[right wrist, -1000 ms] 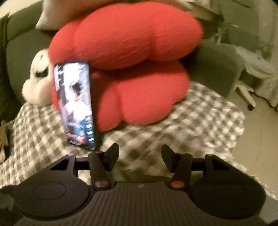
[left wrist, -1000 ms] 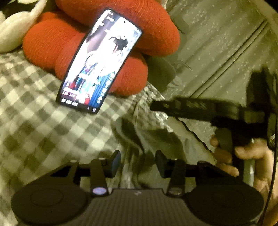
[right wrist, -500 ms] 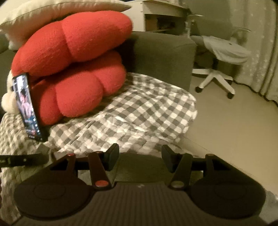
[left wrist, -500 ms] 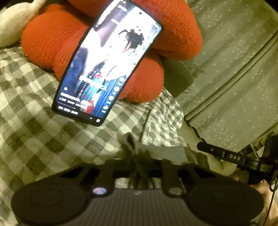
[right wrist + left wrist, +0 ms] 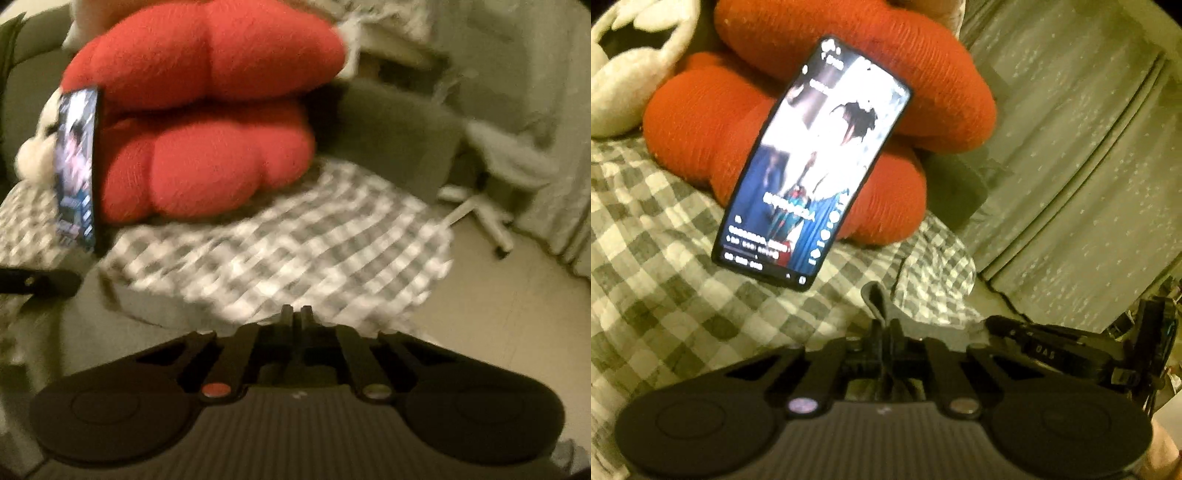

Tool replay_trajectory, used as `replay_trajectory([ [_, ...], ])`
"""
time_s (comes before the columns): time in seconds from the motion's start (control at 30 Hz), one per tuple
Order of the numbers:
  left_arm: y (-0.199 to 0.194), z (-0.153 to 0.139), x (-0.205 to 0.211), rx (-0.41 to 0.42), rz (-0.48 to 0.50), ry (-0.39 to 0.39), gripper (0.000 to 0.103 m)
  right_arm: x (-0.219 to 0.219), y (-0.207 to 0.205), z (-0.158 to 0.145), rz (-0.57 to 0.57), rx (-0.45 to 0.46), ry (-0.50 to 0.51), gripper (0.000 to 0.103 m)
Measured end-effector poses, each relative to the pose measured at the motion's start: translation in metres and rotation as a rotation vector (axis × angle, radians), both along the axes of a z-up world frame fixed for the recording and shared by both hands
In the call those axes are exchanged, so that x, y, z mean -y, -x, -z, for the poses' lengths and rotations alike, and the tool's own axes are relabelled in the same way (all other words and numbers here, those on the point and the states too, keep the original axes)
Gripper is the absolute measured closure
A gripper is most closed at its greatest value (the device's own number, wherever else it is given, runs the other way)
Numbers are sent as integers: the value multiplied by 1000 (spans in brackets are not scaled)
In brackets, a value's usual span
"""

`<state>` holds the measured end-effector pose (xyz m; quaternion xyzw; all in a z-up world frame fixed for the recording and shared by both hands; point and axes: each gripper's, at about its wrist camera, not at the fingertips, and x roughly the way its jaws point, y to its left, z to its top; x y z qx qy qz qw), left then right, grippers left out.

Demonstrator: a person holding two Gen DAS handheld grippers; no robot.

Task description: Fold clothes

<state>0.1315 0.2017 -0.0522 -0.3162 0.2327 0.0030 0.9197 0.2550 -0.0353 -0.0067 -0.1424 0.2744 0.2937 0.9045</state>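
Your widest free room is the bare floor (image 5: 498, 314) on the right, running out to the curtain (image 5: 1071, 147) and a swivel chair (image 5: 491, 173). The sofa (image 5: 388, 136) carries a checked cover (image 5: 295, 251); its right edge drops off to the floor just ahead of your right hand-held gripper (image 5: 295, 314). Two red cushions (image 5: 207, 122) close off the far side of the cover. A lit phone (image 5: 812, 166) leans on the lower cushion, its bottom edge on the cover.

The grey garment (image 5: 877, 301) lies at the near right edge of the cover. Your left hand-held gripper (image 5: 884, 332) is clenched on a raised fold of it. Your right hand-held gripper is clenched too, jaws together; blur hides whether cloth is caught between them.
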Motion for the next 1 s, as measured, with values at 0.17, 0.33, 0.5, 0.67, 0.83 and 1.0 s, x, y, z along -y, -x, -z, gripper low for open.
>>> replay_trajectory([
  [0.17, -2, 4, 3, -9, -10, -54, 100, 10, -3, -1, 111, 73, -51, 103],
  [0.33, -9, 14, 0, -57, -4, -32, 96, 10, -9, 9, 139, 40, -34, 103],
  [0.5, 2, -6, 2, -23, -59, -109, 85, 24, -4, -4, 161, 29, -78, 92],
  [0.67, 10, -22, 14, 43, 23, -113, 84, 43, 3, -11, 180, 3, -119, 89],
  [0.83, 8, -15, 31, 4, 151, -135, 84, 61, 13, -3, 200, -26, -114, 82],
  [1.0, 10, -6, 43, -91, 84, -284, 94, 86, 26, 2, 226, -40, -117, 68],
])
